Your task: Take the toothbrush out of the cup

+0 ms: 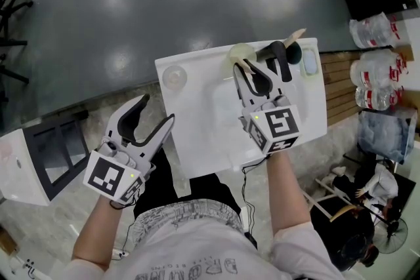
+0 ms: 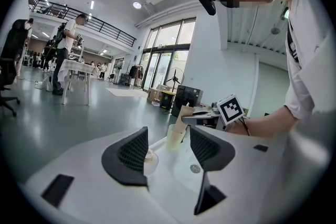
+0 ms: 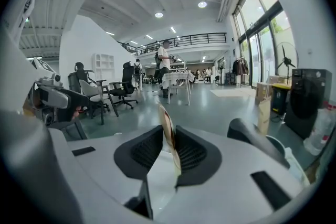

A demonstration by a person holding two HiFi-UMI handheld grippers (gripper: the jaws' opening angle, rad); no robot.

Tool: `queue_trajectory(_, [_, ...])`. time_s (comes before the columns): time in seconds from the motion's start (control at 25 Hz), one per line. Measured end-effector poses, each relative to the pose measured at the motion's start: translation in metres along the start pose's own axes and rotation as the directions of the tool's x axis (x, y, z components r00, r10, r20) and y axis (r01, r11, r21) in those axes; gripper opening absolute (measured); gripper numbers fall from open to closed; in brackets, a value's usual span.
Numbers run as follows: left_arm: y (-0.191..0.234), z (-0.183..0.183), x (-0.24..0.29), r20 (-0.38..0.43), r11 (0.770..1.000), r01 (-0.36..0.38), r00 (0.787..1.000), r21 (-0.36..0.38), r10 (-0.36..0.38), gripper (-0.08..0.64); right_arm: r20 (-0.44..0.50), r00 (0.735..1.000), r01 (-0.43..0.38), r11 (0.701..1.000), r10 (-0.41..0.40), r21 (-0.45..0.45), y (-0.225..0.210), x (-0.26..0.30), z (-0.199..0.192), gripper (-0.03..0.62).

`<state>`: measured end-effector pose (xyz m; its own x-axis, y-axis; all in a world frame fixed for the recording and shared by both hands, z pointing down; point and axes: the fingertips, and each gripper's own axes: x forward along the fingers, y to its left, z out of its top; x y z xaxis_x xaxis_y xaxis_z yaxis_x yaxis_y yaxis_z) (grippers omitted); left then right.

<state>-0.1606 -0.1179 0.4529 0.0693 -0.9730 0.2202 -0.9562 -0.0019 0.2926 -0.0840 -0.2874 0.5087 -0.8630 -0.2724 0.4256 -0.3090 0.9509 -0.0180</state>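
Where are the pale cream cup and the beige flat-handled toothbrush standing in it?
pale cream cup (image 2: 174, 139): left gripper view, on its side wall.
beige flat-handled toothbrush (image 3: 169, 132): right gripper view, on the middle of its handle.

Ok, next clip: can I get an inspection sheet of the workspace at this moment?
Surface: white basin top, with a drain in the bowl.
Job's things: cup at the back edge; toothbrush standing in it.
Clutter: black tap, clear round container.
Grippers: right gripper shut on the toothbrush; left gripper open, empty, beside the top's left edge.
Cables: thin black cable hanging under the right gripper.
Surroundings: grey floor, water bottles to the right.
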Motion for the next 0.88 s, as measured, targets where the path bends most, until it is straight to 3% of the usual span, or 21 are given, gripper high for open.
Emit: queue_trajectory(0.88, [-0.010,0.022,-0.002,0.026,0.999,0.021,0.999,0.037,-0.022,0.265,0.054,0.998,0.043,0.999,-0.043,0.000,-0.013,-0.017,0.030,0.063])
